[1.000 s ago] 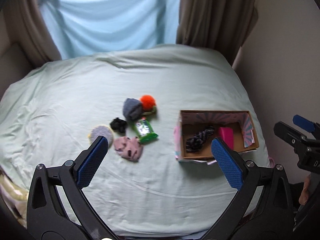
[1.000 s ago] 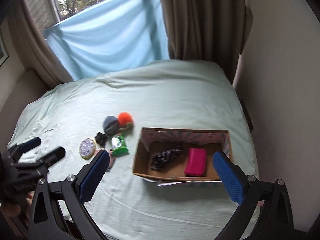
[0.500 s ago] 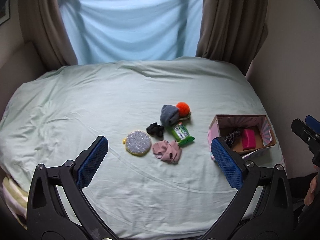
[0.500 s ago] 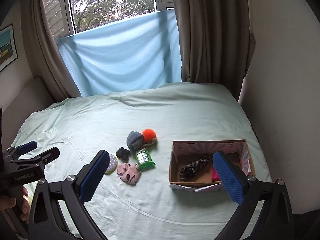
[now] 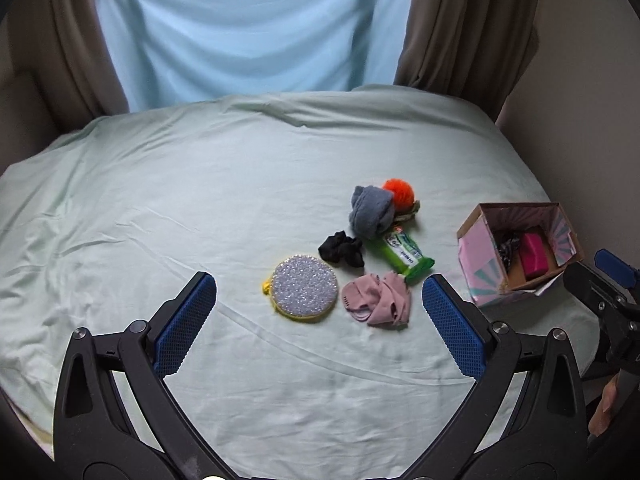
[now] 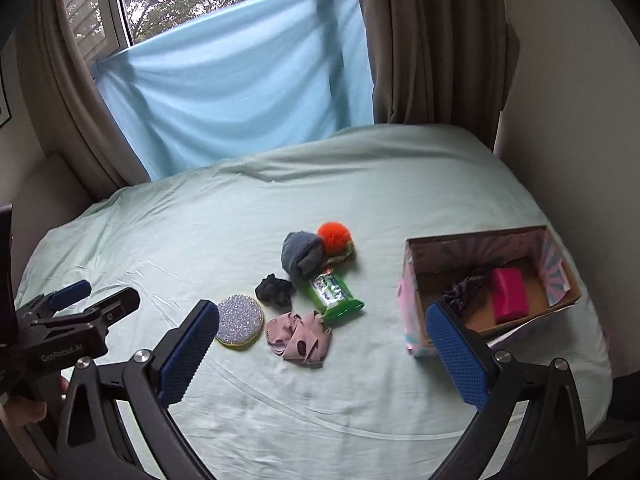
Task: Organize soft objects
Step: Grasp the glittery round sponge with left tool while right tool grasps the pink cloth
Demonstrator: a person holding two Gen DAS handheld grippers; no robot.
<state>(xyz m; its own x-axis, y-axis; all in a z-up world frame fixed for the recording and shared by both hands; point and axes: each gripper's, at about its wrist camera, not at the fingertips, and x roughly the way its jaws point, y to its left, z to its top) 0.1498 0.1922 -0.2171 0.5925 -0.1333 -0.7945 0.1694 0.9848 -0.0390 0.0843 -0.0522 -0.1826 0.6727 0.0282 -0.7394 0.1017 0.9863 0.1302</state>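
Note:
Soft items lie in a cluster mid-bed: a round glittery pad (image 5: 304,288) (image 6: 239,319), a pink cloth (image 5: 378,299) (image 6: 301,336), a black scrunchie (image 5: 341,249) (image 6: 274,289), a green wipes packet (image 5: 405,254) (image 6: 333,292), a grey sock ball (image 5: 370,209) (image 6: 301,255) and an orange pompom (image 5: 399,191) (image 6: 335,236). A cardboard box (image 5: 478,264) (image 6: 414,276) at the right holds a magenta item (image 6: 508,294) and a dark patterned cloth (image 6: 464,290). My left gripper (image 5: 318,316) is open and empty above the near bed. My right gripper (image 6: 322,340) is open and empty too.
The pale green bedsheet (image 5: 200,200) covers the whole bed. A blue cloth (image 6: 240,92) and brown curtains (image 6: 432,40) hang at the far side. A wall (image 6: 580,120) runs close along the bed's right edge, beside the box.
Both grippers have swung left and pulled back from the box. The item cluster now sits between my left fingers; the box has shifted to the right of both views.

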